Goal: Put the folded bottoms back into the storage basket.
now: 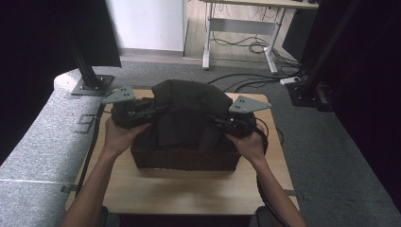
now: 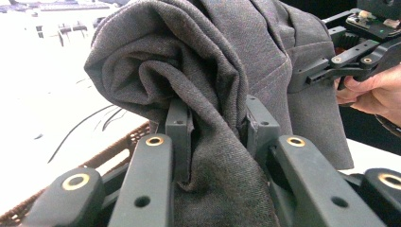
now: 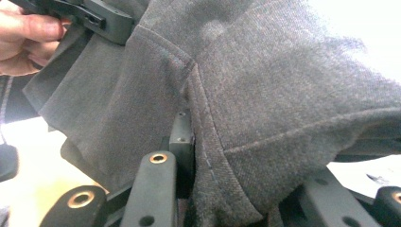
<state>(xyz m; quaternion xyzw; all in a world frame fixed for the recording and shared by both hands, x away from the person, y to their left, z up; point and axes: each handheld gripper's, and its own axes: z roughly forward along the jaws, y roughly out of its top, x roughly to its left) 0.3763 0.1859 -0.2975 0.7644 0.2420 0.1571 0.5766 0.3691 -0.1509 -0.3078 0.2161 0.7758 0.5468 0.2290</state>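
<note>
Fingers (image 3: 181, 142) half-buried in grey garment (image 3: 265, 85)

Grey garment (image 3: 265, 94) hides right claw's far jaw; basket (image 1: 184, 158) interior covered.

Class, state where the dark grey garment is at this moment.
In the high view the dark grey garment hangs mid-table above the brown woven basket, gripped between the left gripper and the right gripper.

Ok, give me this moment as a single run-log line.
left claw: shut on dark grey garment | right claw: shut on same garment | garment: held above wicker basket | basket: on wooden table
</note>
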